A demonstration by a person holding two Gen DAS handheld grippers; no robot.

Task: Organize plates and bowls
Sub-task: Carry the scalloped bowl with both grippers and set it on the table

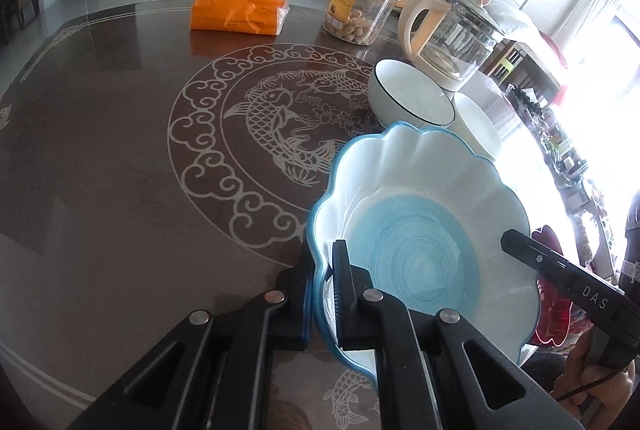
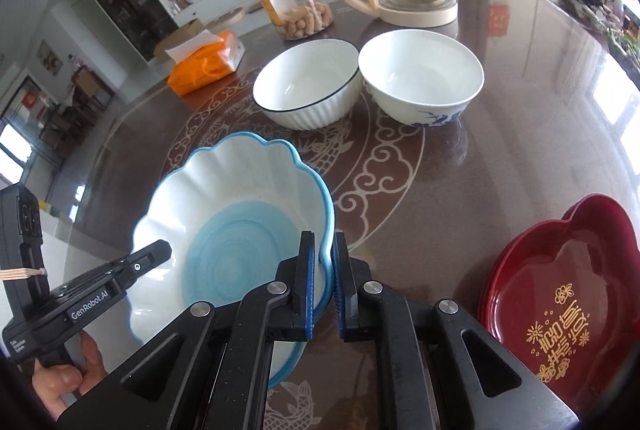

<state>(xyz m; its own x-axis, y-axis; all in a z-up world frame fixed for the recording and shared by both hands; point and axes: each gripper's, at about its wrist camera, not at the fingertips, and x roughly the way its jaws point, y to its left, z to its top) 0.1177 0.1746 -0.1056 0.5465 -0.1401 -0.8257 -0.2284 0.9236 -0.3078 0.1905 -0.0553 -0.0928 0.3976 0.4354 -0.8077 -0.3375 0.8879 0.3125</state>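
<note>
Both tools pinch the scalloped blue plate (image 1: 420,214) by opposite rims, left tool (image 1: 322,294) and right tool (image 2: 323,286), over the bench (image 1: 120,150) near two white bowls (image 2: 308,86).

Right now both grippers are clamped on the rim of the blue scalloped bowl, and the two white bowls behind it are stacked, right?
Not stacked: the right wrist view shows the black-rimmed bowl and the blue-flowered bowl side by side. Both grippers do clamp the blue scalloped bowl.
</note>
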